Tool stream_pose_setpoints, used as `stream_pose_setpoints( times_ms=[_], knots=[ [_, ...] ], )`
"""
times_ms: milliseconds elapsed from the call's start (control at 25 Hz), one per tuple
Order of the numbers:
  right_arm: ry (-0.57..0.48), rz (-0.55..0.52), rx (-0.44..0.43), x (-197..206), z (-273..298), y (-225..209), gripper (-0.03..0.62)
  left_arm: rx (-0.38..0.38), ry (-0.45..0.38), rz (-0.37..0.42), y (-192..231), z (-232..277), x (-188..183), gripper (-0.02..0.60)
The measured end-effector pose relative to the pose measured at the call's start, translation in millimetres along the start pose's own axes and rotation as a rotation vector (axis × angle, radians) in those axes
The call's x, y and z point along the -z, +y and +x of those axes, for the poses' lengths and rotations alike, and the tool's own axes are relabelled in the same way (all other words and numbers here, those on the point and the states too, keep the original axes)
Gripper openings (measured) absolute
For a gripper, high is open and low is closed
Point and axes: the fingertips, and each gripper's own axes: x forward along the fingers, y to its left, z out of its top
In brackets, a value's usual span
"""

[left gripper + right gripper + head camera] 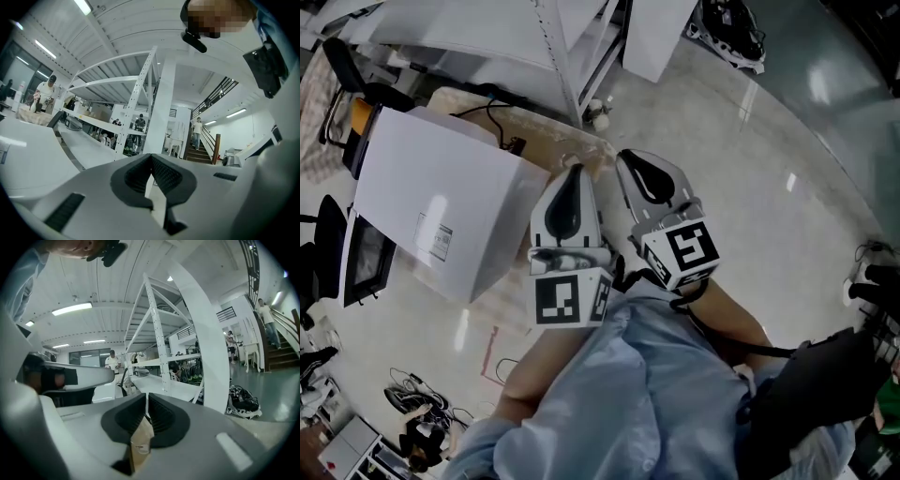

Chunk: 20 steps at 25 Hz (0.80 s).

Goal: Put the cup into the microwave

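Observation:
The white microwave [441, 211] stands on a wooden table [553, 141], its dark door [366, 258] facing the lower left. Both grippers are held close to my body, side by side, over the table's near corner. My left gripper [574, 171] is shut with nothing between its pads [161, 176]. My right gripper [625, 159] is also shut and empty. Through the gap under the right gripper's jaws I see a strip of wooden tabletop with a small clear cup [139, 446] on it. In the head view the cup is hidden by the grippers.
A white metal rack [572, 56] rises just behind the table. A black chair [347, 84] stands at the far left. Shoes and bags [731, 33] lie on the glossy floor beyond, more clutter [422, 412] at lower left. People stand far off by the stairs [197, 133].

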Motion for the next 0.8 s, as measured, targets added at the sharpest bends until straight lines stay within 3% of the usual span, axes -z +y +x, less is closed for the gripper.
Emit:
stream_pose_setpoints(
  times_ms=[240, 440, 800],
  knots=[
    [-0.001, -0.024, -0.054, -16, 16, -1, 0.011, -0.033, -0.035, 0.013, 2, 9, -18, 0.008],
    [0.018, -0.03, -0.147, -10, 28, 2, 0.011, -0.115, -0.046, 0.007, 9, 8, -14, 0.008],
    [0.095, -0.097, -0.445, 15, 36, 6, 0.014, -0.386, -0.091, -0.033, 9, 1, 8, 0.008]
  ],
)
